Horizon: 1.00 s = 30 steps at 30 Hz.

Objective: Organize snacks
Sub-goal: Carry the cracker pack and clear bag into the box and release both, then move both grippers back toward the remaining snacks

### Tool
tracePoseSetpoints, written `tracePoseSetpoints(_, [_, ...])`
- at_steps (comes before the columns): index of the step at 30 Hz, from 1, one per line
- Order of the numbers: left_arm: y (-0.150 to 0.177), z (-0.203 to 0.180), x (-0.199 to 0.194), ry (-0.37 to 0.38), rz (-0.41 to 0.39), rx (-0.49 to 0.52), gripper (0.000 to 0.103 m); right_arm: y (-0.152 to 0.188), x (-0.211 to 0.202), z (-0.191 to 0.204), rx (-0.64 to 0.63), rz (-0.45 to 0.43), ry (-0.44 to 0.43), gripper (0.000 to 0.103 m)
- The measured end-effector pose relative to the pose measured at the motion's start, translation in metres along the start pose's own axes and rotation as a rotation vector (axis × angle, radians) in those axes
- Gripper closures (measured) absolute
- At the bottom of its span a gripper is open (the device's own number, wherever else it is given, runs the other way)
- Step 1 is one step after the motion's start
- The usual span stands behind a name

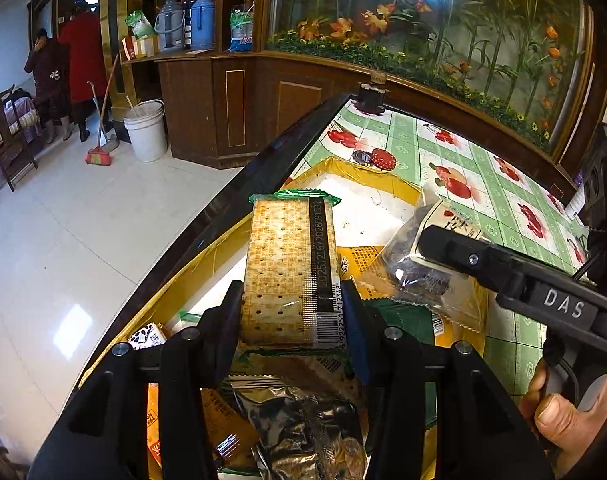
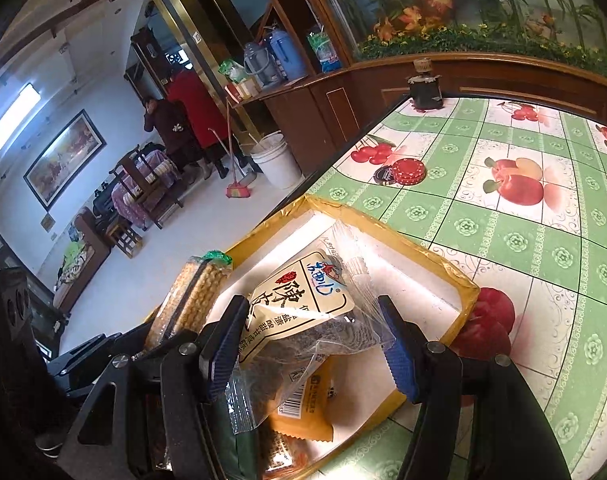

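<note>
My left gripper is clenched on a cracker pack: both pads press its long sides near the lower end. The pack's long axis runs along the gripper's fingers, pointing away from me toward the far end of the tray; the green crimped end is the far one, the barcode end the near one. The printed date strip runs lengthwise along its right side. From the right wrist view the same pack stands tilted up and to the right, at the left edge of the tray.

The pack hangs over a shallow tray with a yellow rim and white floor, which sits on the desk near its left edge. The desk carries a green checked cloth printed with fruit.

My right gripper has a clear bag of dark snack between its pads. The left pad touches the bag's edge; the right pad stands apart from the plastic, so I log this gripper as released around the bag. The bag's white label faces up, its long axis slanting from near left to far right. In the left wrist view the bag lies at the right fingertip, over the tray's right part.

Under the bag lies an orange packet, with a dark green packet nearer. A silver foil packet lies below the left gripper.

A red round tin sits on the far desk, well apart from the tray.
</note>
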<state>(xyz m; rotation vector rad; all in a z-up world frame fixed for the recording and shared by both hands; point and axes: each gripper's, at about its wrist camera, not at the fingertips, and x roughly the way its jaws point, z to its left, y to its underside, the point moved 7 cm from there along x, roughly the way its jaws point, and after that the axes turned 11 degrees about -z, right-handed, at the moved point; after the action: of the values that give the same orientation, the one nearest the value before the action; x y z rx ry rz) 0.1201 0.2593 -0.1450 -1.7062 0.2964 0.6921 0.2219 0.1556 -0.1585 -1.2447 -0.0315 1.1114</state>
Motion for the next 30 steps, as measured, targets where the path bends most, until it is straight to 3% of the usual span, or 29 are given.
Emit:
tracePoseSetpoints(4, [0.001,0.004,0.001,-0.010,0.044,-0.020,0.051,0.006,0.003,-0.003,0.014,0.029,0.009,0.030])
tracePoseSetpoints(6, [0.000,0.007,-0.005,-0.021,0.036,-0.036,0.030,0.005,-0.002,-0.007,0.028,0.017,0.023,0.026])
tracePoseSetpoints(13, [-0.011,0.005,-0.035,-0.036,-0.032,-0.039,0.030,-0.009,-0.044,-0.014,0.060,-0.074,0.033,0.017])
tracePoseSetpoints(21, [-0.012,-0.013,-0.059,-0.005,-0.057,-0.030,0.029,-0.006,-0.095,-0.021,0.091,-0.118,0.030,0.016])
tracePoseSetpoints(30, [-0.012,-0.055,-0.082,0.015,-0.093,0.042,0.029,0.010,-0.163,-0.055,0.153,-0.198,0.073,0.016])
